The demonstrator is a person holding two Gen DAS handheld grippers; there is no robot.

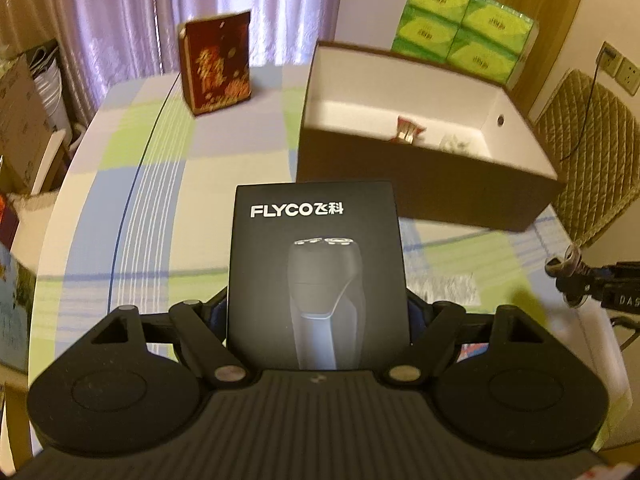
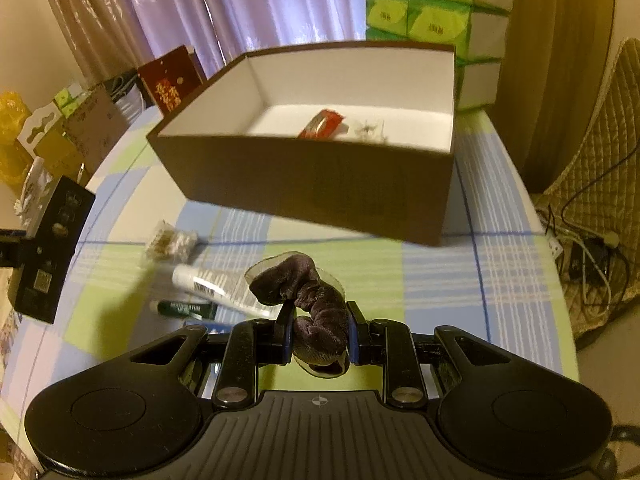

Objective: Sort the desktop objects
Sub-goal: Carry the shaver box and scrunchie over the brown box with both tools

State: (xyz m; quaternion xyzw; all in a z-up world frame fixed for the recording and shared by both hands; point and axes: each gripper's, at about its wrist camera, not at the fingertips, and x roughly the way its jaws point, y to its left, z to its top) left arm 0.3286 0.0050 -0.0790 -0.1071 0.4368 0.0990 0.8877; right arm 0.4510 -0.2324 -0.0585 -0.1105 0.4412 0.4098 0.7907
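Clearly both claws are loaded: the left gripper (image 1: 318, 320) clamps a black FLYCO shaver box (image 1: 318, 276) upright between its fingers, and the right gripper (image 2: 318, 336) pinches a dark velvet scrunchie (image 2: 310, 304), lifted off the checked tablecloth (image 2: 440, 280). Just beyond the scrunchie lie a white tube (image 2: 224, 286) and a green tube (image 2: 186, 309), not yet sorted. Farther ahead sits the open brown storage box (image 2: 320, 192), a red packet (image 2: 322, 125) already inside. To do it well, carry each load over the near wall, lower it inside, then release, one hand at a time so they don't collide.
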